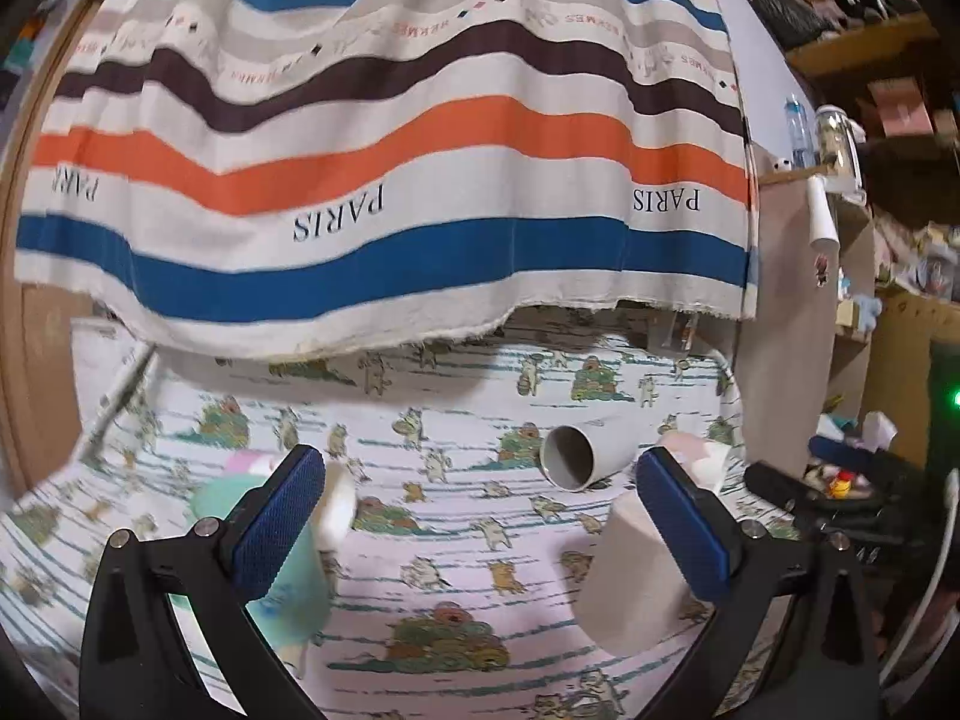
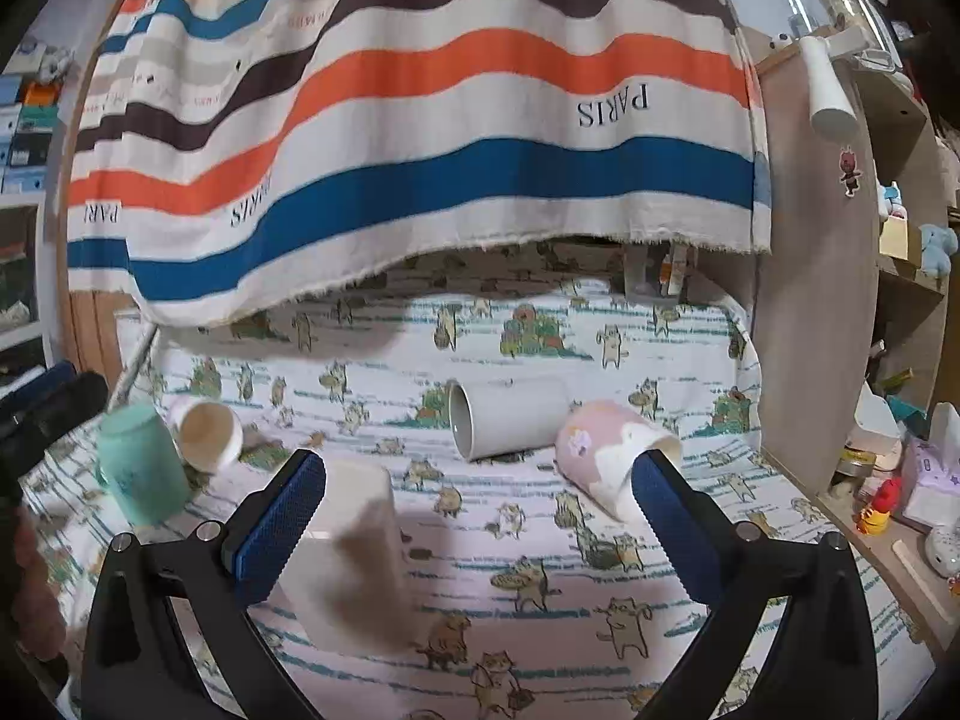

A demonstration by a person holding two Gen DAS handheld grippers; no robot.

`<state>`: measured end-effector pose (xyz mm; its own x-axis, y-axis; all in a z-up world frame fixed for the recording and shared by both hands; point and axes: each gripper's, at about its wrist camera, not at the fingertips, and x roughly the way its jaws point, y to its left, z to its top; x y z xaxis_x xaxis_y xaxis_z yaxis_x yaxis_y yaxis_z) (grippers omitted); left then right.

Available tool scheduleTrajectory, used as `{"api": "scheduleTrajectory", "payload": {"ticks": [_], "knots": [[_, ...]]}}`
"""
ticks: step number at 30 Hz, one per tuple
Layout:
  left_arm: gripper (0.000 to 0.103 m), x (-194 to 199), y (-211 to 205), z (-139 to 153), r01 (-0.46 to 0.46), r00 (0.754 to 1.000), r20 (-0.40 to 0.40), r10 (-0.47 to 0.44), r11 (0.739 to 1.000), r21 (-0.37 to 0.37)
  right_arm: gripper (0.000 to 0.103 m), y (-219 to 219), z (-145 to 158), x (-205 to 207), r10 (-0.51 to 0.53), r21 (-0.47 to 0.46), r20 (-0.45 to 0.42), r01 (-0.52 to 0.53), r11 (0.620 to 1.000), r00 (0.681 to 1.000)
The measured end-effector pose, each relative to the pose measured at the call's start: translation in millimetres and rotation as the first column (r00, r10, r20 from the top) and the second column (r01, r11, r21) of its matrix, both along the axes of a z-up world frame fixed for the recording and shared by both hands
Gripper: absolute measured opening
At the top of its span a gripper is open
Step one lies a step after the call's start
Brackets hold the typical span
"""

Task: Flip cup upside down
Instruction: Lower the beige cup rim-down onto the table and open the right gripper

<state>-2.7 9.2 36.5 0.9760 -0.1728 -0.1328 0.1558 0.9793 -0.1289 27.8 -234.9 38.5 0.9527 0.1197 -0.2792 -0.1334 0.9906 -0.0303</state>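
Observation:
Several cups sit on the cat-print cloth. A grey cup lies on its side, mouth toward me; it also shows in the left wrist view. A pink-and-white cup lies tilted to its right. A white cup stands mouth down by the right gripper's left finger, and shows in the left wrist view. A mint cup stands mouth down at the left, with a small cream cup on its side behind it. My left gripper and right gripper are both open and empty.
A striped "PARIS" cloth hangs over the back of the table. A wooden shelf unit with clutter stands at the right. The table cloth's right edge borders a ledge with small items. The other gripper's black body shows at far left.

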Motion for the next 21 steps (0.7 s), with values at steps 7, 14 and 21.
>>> {"api": "scheduleTrajectory", "payload": {"ticks": [7,14,21], "knots": [[0.103,3.7,-11.8,-15.1,-0.042,0.999,-0.026,0.044,0.997,0.069,0.102,-4.2,-17.0,-2.5,0.005,0.015,0.004,-0.005,1.000,1.000],[0.103,4.5,-19.0,-20.7,-0.088,0.994,-0.048,0.094,0.990,0.114,0.103,-0.7,-19.9,-0.8,0.015,-0.004,-0.015,-0.015,1.000,1.000],[0.103,17.2,-16.8,-29.2,-0.134,0.978,-0.144,0.152,0.983,0.127,0.103,3.5,-22.3,5.4,0.047,-0.016,-0.051,-0.048,0.999,0.998]]}}
